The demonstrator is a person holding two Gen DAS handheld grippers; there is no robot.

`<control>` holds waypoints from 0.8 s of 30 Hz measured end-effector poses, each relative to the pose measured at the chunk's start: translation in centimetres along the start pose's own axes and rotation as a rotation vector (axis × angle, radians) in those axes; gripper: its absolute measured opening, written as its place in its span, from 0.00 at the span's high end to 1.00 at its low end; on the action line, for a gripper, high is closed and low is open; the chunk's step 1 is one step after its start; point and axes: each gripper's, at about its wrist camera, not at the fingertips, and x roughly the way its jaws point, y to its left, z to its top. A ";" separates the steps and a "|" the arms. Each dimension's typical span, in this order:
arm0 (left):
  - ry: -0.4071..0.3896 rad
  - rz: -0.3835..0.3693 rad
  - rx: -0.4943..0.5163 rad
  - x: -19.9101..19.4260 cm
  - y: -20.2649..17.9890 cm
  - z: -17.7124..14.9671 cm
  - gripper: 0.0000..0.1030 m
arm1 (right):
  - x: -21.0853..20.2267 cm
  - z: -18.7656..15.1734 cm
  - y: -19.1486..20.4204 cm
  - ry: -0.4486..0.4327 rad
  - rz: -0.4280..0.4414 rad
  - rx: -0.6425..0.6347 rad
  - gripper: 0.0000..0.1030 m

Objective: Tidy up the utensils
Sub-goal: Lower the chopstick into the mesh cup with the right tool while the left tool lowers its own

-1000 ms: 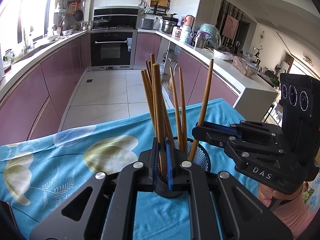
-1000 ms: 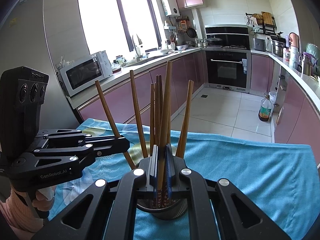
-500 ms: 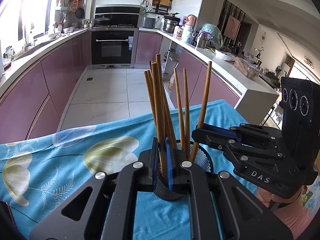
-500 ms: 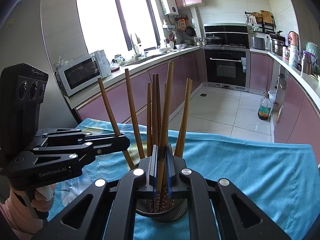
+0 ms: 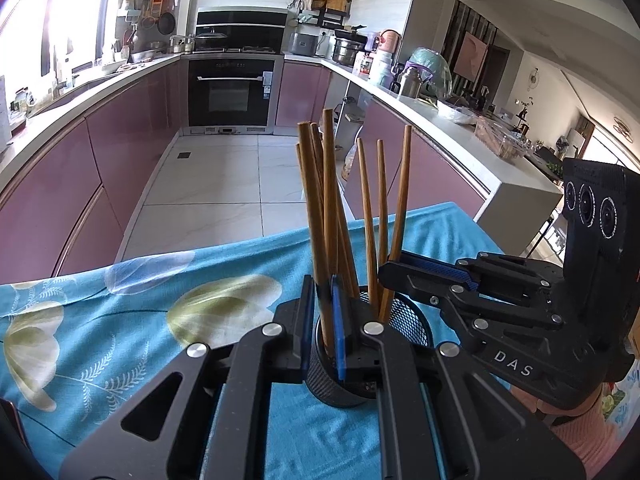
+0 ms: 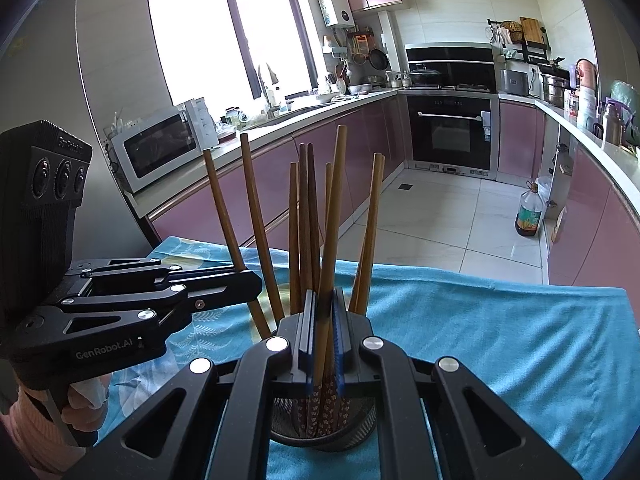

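While its blue-padded jaws close narrowly on one wooden chopstick [image 5: 325,240], the left gripper [image 5: 323,328] sits over the black mesh holder [image 5: 408,320]. The right gripper [image 6: 323,332] likewise pinches a chopstick [image 6: 334,216] standing in that holder, on the turquoise floral tablecloth [image 5: 120,320].

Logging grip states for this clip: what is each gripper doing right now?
Left gripper: shut on a chopstick in the mesh cup.
Right gripper: shut on another chopstick.
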 end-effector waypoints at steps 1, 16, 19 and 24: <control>0.002 0.000 -0.001 0.1 0.0 0.0 0.92 | 0.1 0.0 0.0 0.001 0.000 0.000 0.93; 0.006 0.002 -0.015 0.6 -0.1 -0.2 0.92 | 0.9 0.2 -0.3 0.006 -0.009 0.009 0.93; 0.005 0.003 -0.014 0.6 -0.1 -0.2 0.92 | 1.3 0.2 0.0 0.010 -0.009 0.009 0.93; 0.007 -0.001 -0.013 0.7 -0.1 -0.5 0.92 | 1.5 0.0 -0.2 0.020 -0.008 0.007 0.93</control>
